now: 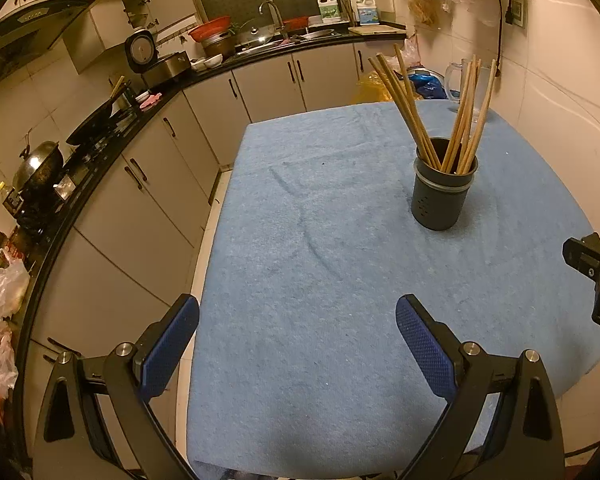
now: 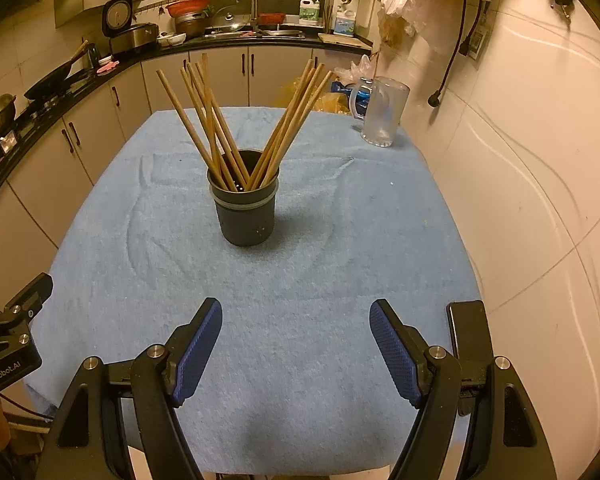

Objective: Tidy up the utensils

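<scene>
A dark cylindrical utensil holder stands upright on the blue towel-covered table. Several wooden chopsticks stand in it, fanned to left and right. My left gripper is open and empty, above the table's near left part, well short of the holder. My right gripper is open and empty, in front of the holder with a gap between them. The right gripper's body shows at the right edge of the left wrist view.
A clear glass mug stands at the table's far right corner. A black phone lies at the table's right edge near my right gripper. Kitchen counter with pans runs along the left; a wall is on the right.
</scene>
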